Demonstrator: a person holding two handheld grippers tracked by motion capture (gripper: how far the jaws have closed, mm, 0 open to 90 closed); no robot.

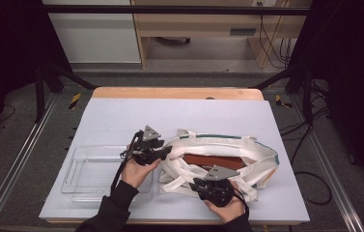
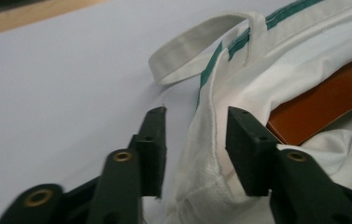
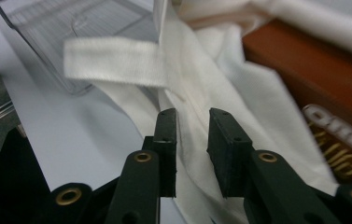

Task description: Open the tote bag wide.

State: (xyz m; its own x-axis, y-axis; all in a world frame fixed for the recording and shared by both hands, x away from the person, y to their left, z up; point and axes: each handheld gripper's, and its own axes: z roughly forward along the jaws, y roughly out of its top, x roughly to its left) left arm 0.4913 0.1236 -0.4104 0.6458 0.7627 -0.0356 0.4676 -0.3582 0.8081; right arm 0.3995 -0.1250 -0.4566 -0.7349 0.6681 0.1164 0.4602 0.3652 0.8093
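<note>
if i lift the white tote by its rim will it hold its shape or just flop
Probably flop: the tote is thin cloth, lying crumpled with slack straps. It would likely sag toward the brown box inside, which looks rigid and may slide as the cloth tilts. The woven rim between the left gripper's open jaws should give fair grip, not slippery.

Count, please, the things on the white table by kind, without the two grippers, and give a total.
White fabric tote bag with green trim: 1
Flat reddish-brown box inside the bag: 1
Clear plastic rectangular tray: 1
Total: 3
</note>
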